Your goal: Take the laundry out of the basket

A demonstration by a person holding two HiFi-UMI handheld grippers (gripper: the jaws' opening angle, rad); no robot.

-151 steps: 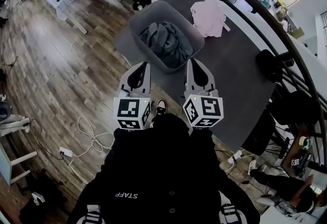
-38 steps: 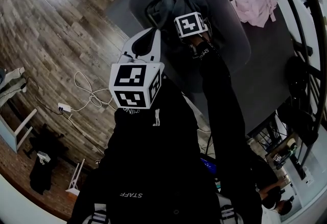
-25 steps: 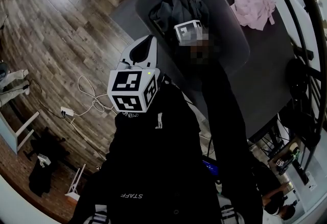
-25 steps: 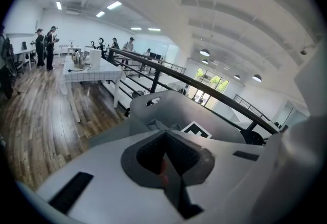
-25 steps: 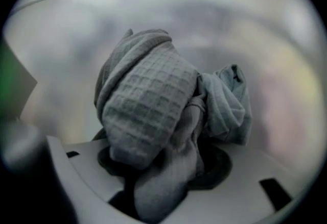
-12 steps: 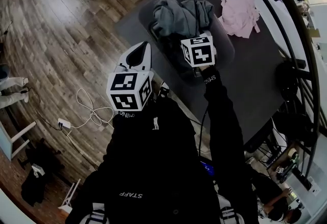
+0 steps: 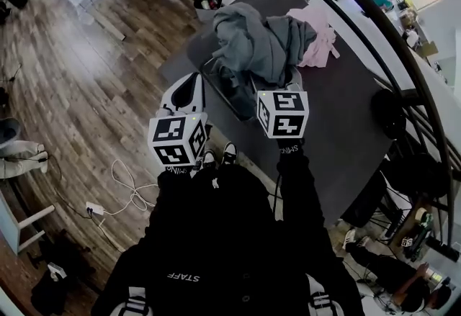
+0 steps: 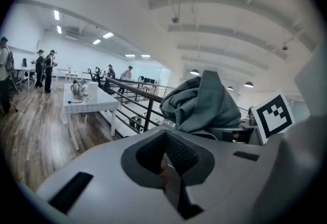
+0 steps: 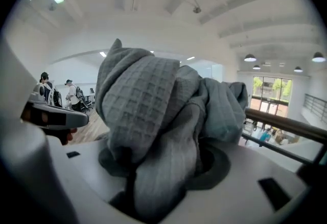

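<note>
The step in hand is the lift-out. The right hand-held gripper (image 9: 153,177) is clamped on a bunched grey waffle-knit garment (image 7: 263,37). Its own view shows thick folds of the cloth filling the gap between the jaws and rising in a heap above and ahead of them. In the head view the garment hangs forward of this hand-held gripper's marker cube, raised above the grey plastic laundry basket (image 7: 213,75), which lies below and slightly to the left of the grip. Some of the cloth seems to trail down towards the basket's mouth, though I cannot tell whether it has fully cleared the rim.

The left hand-held gripper (image 7: 193,84) is held up beside the right one, to its left. Its jaws are together with nothing between them, and its tips point towards the near edge of the basket.

A crumpled pale pink garment (image 7: 317,44) already lies on the dark grey worktop (image 7: 338,127), beyond and to the right of the clamped bundle, so the task looks well along.

The next move probably calls for carrying the grey bundle clear of the rim, over bare worktop to the right of the basket, then parting the jaws. The trailing folds could snag on the rim, and the free hand-held gripper could steady the basket.
</note>
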